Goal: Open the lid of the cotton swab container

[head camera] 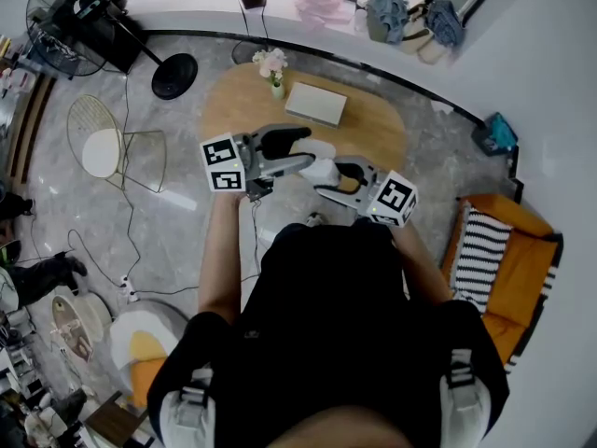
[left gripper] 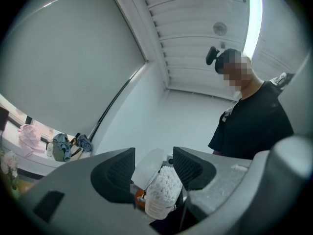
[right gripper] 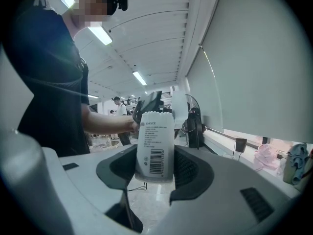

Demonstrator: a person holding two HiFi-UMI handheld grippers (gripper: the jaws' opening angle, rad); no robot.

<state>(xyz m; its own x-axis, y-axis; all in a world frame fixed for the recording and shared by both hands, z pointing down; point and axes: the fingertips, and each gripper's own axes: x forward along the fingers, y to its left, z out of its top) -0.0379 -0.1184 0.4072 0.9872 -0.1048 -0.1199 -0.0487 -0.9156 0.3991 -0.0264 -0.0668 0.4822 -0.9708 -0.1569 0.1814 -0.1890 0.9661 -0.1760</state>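
The cotton swab container [right gripper: 155, 146] is a white tub with a barcode label, held upright in the air. My right gripper [right gripper: 154, 169] is shut on its lower body. Its hinged lid [right gripper: 179, 109] stands flipped up at the top. In the left gripper view the swab tips [left gripper: 165, 180] show in the open mouth, with the lid [left gripper: 148, 166] tilted back on the left. My left gripper [left gripper: 153, 173] is open, its jaws either side of the lid and the container's top without pressing on them. In the head view both grippers, left [head camera: 303, 147] and right [head camera: 326, 183], meet in front of my chest.
Below stands an oval wooden table [head camera: 373, 124] with a flat grey book [head camera: 316, 103] and a small flower vase [head camera: 273, 68]. A wire chair [head camera: 103, 143] and a floor fan [head camera: 75, 17] stand left. An orange seat [head camera: 513, 259] is right.
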